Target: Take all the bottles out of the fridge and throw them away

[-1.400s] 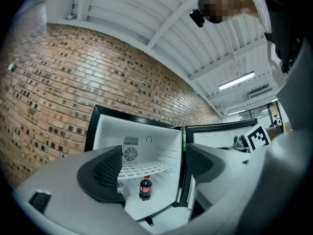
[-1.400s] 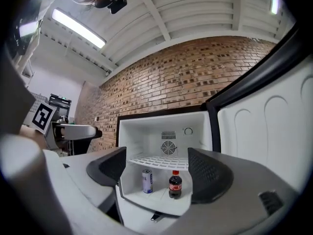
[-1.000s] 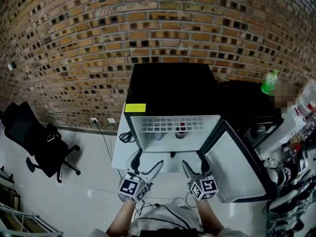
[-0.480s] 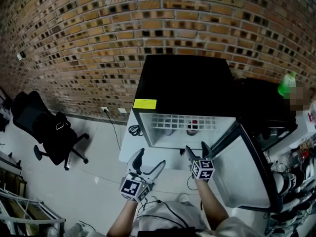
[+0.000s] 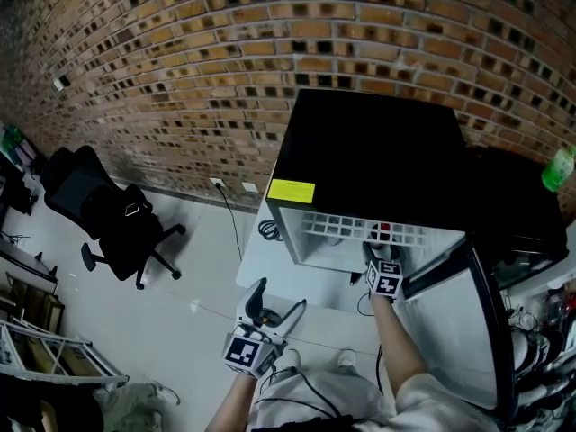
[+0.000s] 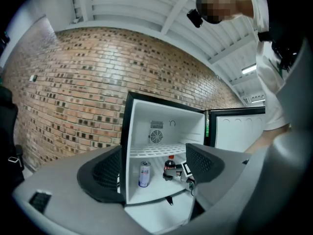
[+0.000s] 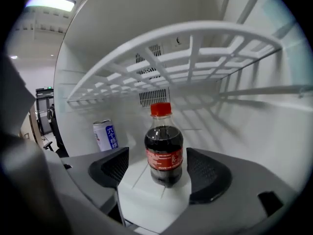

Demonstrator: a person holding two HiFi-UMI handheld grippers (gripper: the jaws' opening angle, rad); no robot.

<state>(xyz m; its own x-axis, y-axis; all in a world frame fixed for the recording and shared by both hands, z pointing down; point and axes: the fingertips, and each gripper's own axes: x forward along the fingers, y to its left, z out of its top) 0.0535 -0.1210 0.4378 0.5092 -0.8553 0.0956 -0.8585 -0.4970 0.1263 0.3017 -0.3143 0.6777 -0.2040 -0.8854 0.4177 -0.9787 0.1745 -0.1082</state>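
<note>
A black mini fridge (image 5: 369, 151) stands open, its door (image 5: 450, 322) swung to the right. On its floor, under the white wire shelf (image 7: 186, 58), a dark cola bottle (image 7: 164, 151) with a red cap stands upright. My right gripper (image 7: 159, 168) reaches into the fridge with a jaw on each side of the bottle, and a gap shows on both sides. A white and blue can (image 7: 105, 135) stands further left. In the head view the right gripper (image 5: 378, 252) is at the fridge mouth. My left gripper (image 5: 277, 297) hangs open and empty in front of the fridge.
A black office chair (image 5: 108, 214) stands on the pale floor to the left. The brick wall (image 5: 225, 52) runs behind the fridge. A green bottle (image 5: 560, 167) stands on a dark surface at the far right. Cluttered racks show at the lower right edge.
My right gripper has moved forward from in front of the fridge into its lower compartment, around the bottle. The left gripper has stayed low in front. The head view has swung left.
</note>
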